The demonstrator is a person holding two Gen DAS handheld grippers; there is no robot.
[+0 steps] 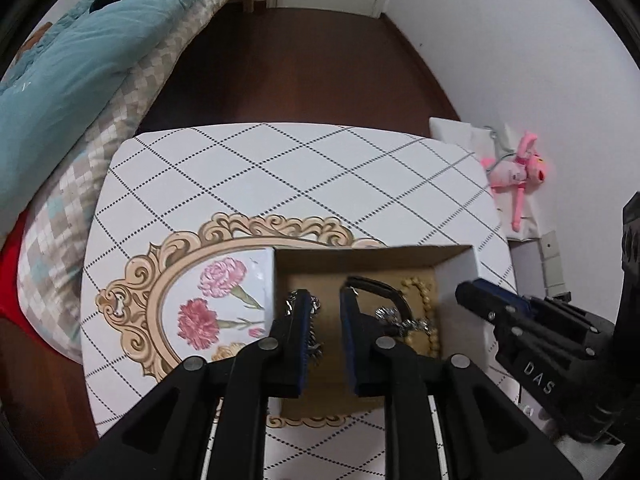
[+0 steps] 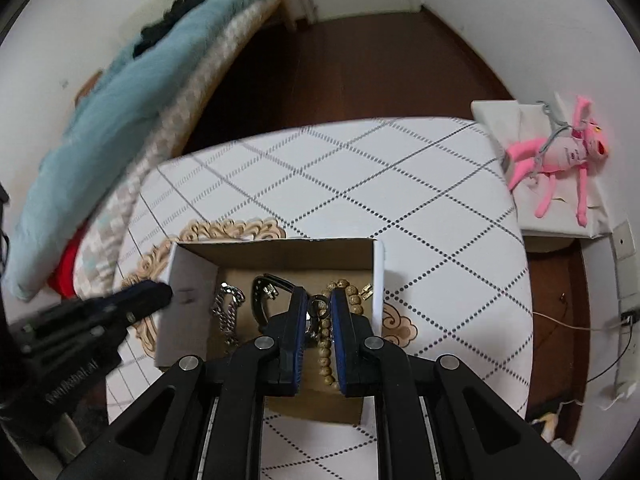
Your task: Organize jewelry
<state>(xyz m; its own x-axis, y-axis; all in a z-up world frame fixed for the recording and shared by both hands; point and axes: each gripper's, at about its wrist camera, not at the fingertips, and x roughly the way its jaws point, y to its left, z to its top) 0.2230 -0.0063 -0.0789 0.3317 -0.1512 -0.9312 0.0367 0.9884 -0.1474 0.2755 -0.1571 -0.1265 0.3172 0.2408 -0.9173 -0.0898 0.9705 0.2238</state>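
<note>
Your left gripper [image 1: 325, 312] shows a narrow gap between its pads, with nothing between them. It hangs over the left half of the cardboard box [image 1: 456, 276]. Your right gripper [image 2: 319, 312] is all but closed and grips nothing; seen from the left wrist, it sits out past the box's right wall.

All the jewelry lies on the box floor:
- A silver chain [image 2: 228, 308] lies at the left.
- A black strap [image 2: 260, 300] curls beside the chain.
- A metal ring [image 2: 318, 304] with a small silver charm shows through the right jaws' gap.
- A strand of wooden beads [image 2: 352, 300] runs down the right side.
- A small gold piece [image 2: 366, 290] lies at the far right corner; you cannot tell what it is.

Your own fingers cover the near part of the chain, the strap and the beads.

The box stands on a white table [image 1: 280, 168] printed with dotted diamonds, a scrolled gold frame and carnations [image 1: 208, 312]. Left of the table is a bed with a teal quilt [image 1: 80, 60] over checked bedding. At the right, a pink plush toy [image 2: 568, 152] lies on a white stand against the wall. The floor [image 1: 300, 72] is dark wood, and a thin cable [image 2: 568, 322] trails across it. The right wrist view is smeared along its left edge.
</note>
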